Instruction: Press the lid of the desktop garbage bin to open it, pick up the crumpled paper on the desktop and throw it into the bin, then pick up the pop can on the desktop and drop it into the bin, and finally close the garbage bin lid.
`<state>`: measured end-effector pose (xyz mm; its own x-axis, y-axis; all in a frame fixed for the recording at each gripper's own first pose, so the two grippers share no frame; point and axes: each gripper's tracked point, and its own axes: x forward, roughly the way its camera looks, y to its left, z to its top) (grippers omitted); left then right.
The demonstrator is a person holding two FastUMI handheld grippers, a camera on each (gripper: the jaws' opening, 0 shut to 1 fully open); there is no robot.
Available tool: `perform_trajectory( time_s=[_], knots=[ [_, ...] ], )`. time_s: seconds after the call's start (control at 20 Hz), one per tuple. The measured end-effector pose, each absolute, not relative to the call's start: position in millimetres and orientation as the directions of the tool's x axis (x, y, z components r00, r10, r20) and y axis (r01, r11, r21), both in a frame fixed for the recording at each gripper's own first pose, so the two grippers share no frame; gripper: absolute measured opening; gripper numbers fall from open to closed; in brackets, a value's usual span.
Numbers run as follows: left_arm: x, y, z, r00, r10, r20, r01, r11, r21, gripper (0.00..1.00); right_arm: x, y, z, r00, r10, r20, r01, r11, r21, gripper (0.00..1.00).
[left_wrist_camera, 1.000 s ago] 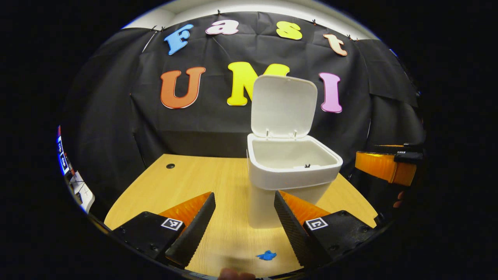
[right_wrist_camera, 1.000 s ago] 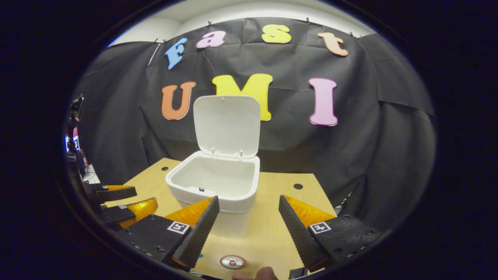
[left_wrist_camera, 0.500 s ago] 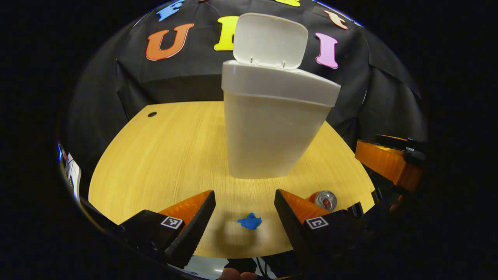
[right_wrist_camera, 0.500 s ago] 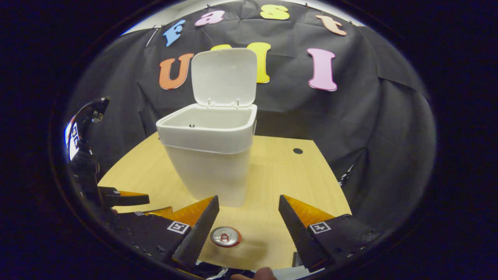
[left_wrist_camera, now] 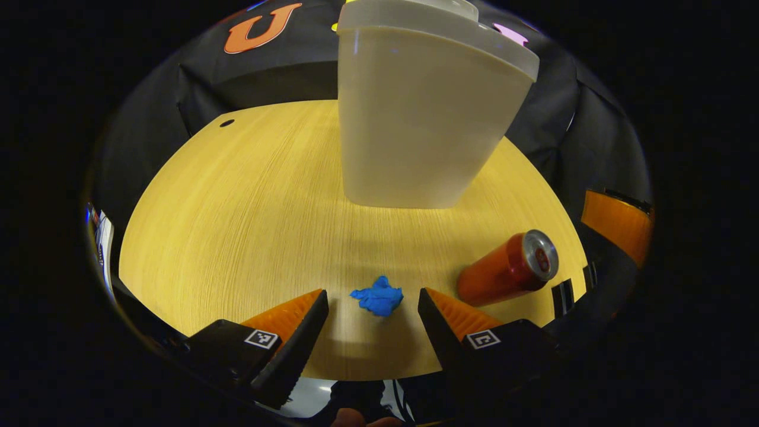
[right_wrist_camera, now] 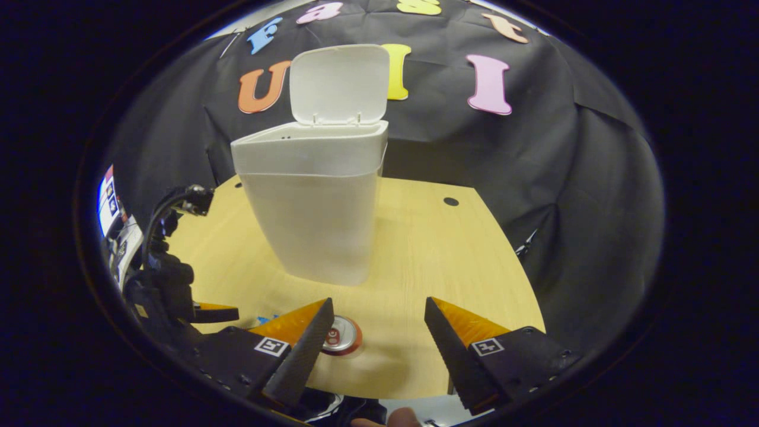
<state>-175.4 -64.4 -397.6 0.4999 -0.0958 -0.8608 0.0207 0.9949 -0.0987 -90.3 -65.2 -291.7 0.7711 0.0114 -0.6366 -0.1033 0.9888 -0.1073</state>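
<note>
One bin (right_wrist_camera: 314, 219), one crumpled paper (left_wrist_camera: 377, 298), one pop can (left_wrist_camera: 507, 270), two open claws

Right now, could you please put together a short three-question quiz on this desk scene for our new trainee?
1. True or false: the bin lid stands open.
2. What lies between the left gripper's open jaws in the left gripper view?
A. the crumpled paper
B. the pop can
C. a spoon
3. Fill in: the pop can stands ____ on the desk, to one side of the crumpled paper.

Key
1. True. The lid is raised above the bin.
2. A. The blue crumpled paper sits on the desk between the jaws, not yet gripped.
3. Upright. In the right gripper view its top faces up by that gripper's open jaws.
</note>
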Motion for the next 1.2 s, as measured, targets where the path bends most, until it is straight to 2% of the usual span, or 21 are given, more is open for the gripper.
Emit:
perform_trajectory(
  time_s=[0.15,0.4,0.6,1.0,1.05,1.1,1.15,1.2],
  knots=[
    [-175.5,-68.5,-411.8,0.473,-0.103,-0.875,0.025,0.994,-0.104,0.99,-95.3,-65.1,-294.0,0.763,0.004,-0.647,-0.099,0.989,-0.111,0.96],
    [-163.5,-63.8,-420.9,0.487,-0.086,-0.869,0.017,0.996,-0.089,0.97,-104.8,-64.6,-295.9,0.755,-0.002,-0.656,-0.094,0.989,-0.112,0.98],
    [-168.9,-64.7,-429.7,0.47,-0.079,-0.879,0.002,0.996,-0.088,0.92,-111.0,-64.0,-299.1,0.752,-0.004,-0.66,-0.092,0.99,-0.111,0.98],
    [-167.4,-57.2,-432.8,0.486,-0.048,-0.873,0.021,0.999,-0.043,0.71,-125.7,-61.7,-309.2,0.74,0.017,-0.673,-0.098,0.992,-0.082,0.96],
    [-167.8,-55.0,-432.0,0.488,-0.043,-0.872,0.016,0.999,-0.04,0.64,-128.1,-59.7,-311.6,0.735,0.023,-0.677,-0.103,0.992,-0.078,0.96],
    [-166.1,-51.9,-432.1,0.492,-0.031,-0.87,0.013,1.0,-0.028,0.67,-134.1,-60.0,-314.9,0.731,0.023,-0.682,-0.107,0.991,-0.081,0.96],
    [-165.7,-48.4,-433.2,0.495,-0.02,-0.869,0.006,1.0,-0.02,0.53,-137.5,-59.4,-316.5,0.729,0.024,-0.685,-0.11,0.991,-0.083,0.97],
    [-165.0,-47.5,-433.3,0.496,-0.017,-0.868,-0.005,1.0,-0.023,0.45,-140.7,-58.9,-317.5,0.726,0.025,-0.688,-0.114,0.99,-0.084,0.96]
  ],
)
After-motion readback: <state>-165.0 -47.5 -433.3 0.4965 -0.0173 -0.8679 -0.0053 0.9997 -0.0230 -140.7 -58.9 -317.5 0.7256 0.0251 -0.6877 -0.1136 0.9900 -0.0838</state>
